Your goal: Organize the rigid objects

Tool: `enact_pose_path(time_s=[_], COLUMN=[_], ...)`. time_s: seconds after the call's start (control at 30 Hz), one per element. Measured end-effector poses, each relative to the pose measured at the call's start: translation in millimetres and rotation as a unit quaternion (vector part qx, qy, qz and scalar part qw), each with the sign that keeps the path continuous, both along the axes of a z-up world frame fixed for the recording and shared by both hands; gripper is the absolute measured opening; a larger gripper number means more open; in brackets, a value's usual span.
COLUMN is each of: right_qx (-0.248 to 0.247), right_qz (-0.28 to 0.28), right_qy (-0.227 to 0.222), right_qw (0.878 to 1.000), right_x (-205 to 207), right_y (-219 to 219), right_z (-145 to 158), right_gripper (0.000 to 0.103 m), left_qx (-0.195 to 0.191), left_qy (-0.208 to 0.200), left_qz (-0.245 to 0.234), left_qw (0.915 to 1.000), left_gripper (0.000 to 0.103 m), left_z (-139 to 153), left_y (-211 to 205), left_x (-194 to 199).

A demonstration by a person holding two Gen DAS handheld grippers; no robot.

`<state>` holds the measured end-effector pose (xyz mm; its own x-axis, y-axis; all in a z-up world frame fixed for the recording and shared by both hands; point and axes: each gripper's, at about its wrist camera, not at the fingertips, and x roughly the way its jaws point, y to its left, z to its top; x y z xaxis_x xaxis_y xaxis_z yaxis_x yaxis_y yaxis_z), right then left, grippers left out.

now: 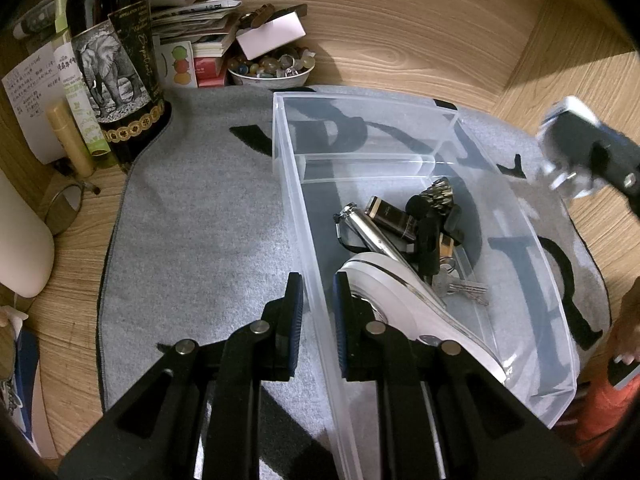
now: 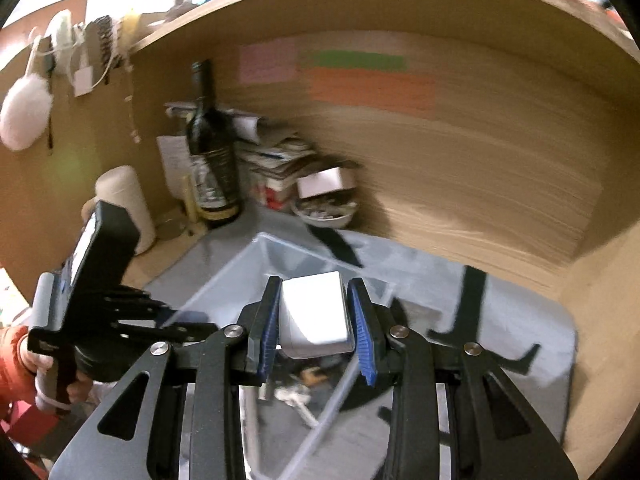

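In the left wrist view, the left gripper (image 1: 316, 320) sits at bottom centre with its jaws closed on the near wall of a clear plastic bin (image 1: 528, 216), one pad outside and one inside. The bin stands on a grey mat (image 1: 200, 220) with large black letters, spread over the wooden table (image 1: 420, 32). Inside the bin lie a white oval device (image 1: 396, 300), a silver cylinder (image 1: 372, 232), a dark rectangular case (image 1: 392, 216), black pieces and keys (image 1: 460, 286). At upper left stands a wine bottle (image 1: 116, 64) whose label shows an elephant; its script is too small to read. Beside it sits a bowl of beads (image 1: 272, 70). In the right wrist view, the right gripper (image 2: 316, 320) clamps a white rectangular block (image 2: 316, 314) above the bin, centre frame.
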<state>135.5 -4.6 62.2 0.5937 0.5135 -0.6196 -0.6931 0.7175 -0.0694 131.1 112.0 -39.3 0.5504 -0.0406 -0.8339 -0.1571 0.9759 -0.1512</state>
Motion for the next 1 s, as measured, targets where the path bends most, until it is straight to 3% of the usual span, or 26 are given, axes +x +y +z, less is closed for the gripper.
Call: enact_pose_path(time_s=[0.43, 0.83, 0.93, 1.0], right_qx=[-0.074, -0.107, -0.094, -0.086], right_qz=[0.013, 0.027, 0.020, 0.015], right_qy=[0.062, 0.079, 0.082, 0.077], right_qw=[0.995, 0.991, 0.992, 0.993], right_x=[17.1, 18.1, 18.0, 15.6], right_y=[32.1, 31.3, 27.0, 23.9], right_z=[-61.2, -67.8, -65.0, -61.6], right_gripper=[0.030, 0.031, 0.037, 0.047], left_qx=[0.001, -0.003, -0.002, -0.003], left_qy=[0.000, 0.002, 0.003, 0.005], left_qz=[0.000, -0.004, -0.004, -0.005], left_qw=[1.0000, 1.0000, 1.0000, 1.0000], left_gripper=[0.013, 0.013, 0.013, 0.013], left_z=[-0.4, -1.3, -1.4, -1.4], left_y=[3.3, 4.7, 5.0, 5.6], left_x=[-0.6, -1.4, -1.1, -0.7])
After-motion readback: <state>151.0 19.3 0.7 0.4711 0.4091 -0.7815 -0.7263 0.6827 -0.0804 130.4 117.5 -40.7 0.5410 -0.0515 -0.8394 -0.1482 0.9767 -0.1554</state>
